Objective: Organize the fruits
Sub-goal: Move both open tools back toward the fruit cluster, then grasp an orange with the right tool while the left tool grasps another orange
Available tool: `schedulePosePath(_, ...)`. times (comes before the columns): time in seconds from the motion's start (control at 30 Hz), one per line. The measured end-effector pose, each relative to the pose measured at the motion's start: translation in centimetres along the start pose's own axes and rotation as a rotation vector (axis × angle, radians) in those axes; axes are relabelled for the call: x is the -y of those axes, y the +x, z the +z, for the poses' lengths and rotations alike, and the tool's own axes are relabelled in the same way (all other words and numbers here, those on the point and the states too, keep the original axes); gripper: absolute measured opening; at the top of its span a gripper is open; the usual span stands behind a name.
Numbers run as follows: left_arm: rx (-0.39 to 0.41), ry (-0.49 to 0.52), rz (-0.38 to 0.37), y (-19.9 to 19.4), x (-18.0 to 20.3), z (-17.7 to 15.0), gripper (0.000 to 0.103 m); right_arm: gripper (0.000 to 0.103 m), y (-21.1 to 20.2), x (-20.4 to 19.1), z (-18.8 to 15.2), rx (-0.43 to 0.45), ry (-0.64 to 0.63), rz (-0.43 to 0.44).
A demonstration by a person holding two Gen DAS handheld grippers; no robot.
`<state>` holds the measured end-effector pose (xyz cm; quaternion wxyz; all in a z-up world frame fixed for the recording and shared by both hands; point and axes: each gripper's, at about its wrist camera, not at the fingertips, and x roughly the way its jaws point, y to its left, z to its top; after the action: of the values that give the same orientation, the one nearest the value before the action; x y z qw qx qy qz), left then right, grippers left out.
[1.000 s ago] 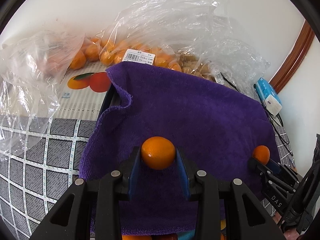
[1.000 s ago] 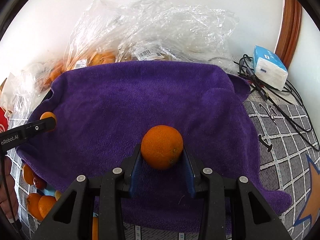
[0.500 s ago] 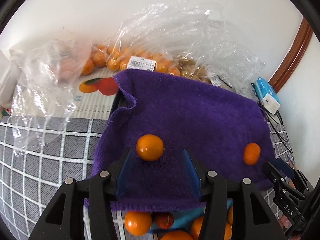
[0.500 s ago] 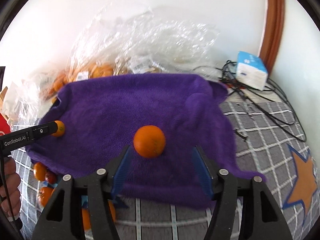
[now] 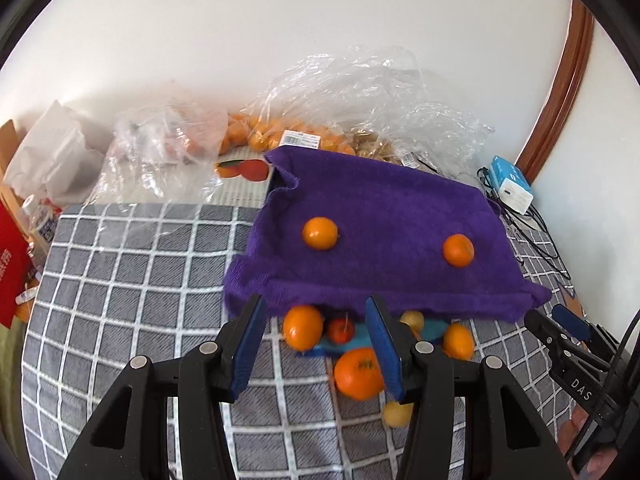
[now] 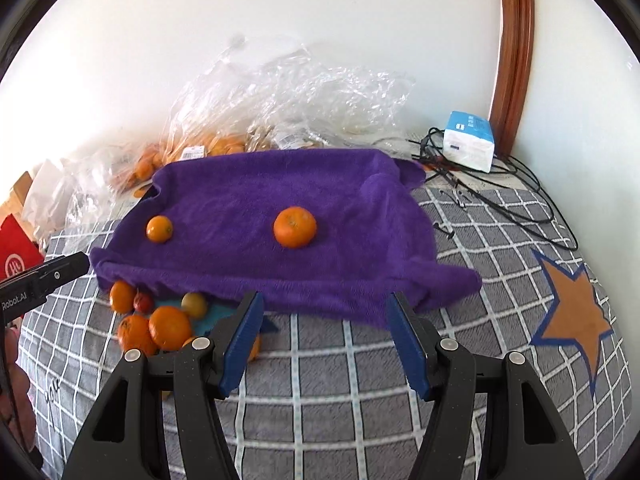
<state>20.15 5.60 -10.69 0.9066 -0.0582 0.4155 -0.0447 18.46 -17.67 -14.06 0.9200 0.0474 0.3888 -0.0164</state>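
Observation:
A purple towel [image 5: 384, 232] [image 6: 280, 208] covers a raised box on the checked cloth. Two oranges lie on it: a small one [image 5: 319, 233] [image 6: 159, 229] at the left and a larger one [image 5: 458, 250] [image 6: 295, 227] to the right. Several loose oranges [image 5: 359, 374] [image 6: 170, 327], a small red fruit [image 5: 341, 330] and yellow fruits [image 6: 194, 305] lie in front of the towel on a blue mat. My left gripper [image 5: 316, 346] is open and empty above the loose fruit. My right gripper [image 6: 326, 342] is open and empty in front of the towel's near edge.
Clear plastic bags [image 5: 360, 100] [image 6: 288, 96] with oranges sit against the wall behind the towel. A white and blue box [image 6: 470, 146] [image 5: 512, 190] and black cables [image 6: 512, 196] lie at the right. A red box [image 5: 10, 268] stands at the left edge.
Both grippers opened, let go of their oranges on the purple towel, and pulled back and up. The loose fruit in front of the towel has come into view.

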Motion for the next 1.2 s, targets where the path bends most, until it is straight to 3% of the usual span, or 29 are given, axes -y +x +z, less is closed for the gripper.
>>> schedulePosePath(0.47, -0.031, -0.032, 0.059, -1.0, -4.0, -5.4, 0.049, 0.061, 0.3, -2.7, -4.1, -0.086, -0.073, 0.056)
schedulePosePath(0.7, -0.068, -0.104, 0.07, 0.5, -6.0, -6.9, 0.049, 0.049, 0.7, -4.4, -5.2, -0.091, -0.126, 0.077)
schedulePosePath(0.9, -0.058, -0.1, 0.064, 0.7, -6.7, -7.5, 0.049, 0.042, 0.8, -5.8, -5.0, -0.047, -0.165, 0.099)
schedulePosePath(1.03, -0.059, -0.11, 0.058, 1.1, -7.2, -7.7, 0.049, 0.033, 2.3, -5.2, -4.2, -0.061, -0.121, 0.095)
schedulePosePath(1.2, -0.052, -0.111, 0.061, 1.5, -7.1, -7.3, 0.049, 0.031, 3.4, -5.0, -3.2, -0.072, -0.098, 0.124)
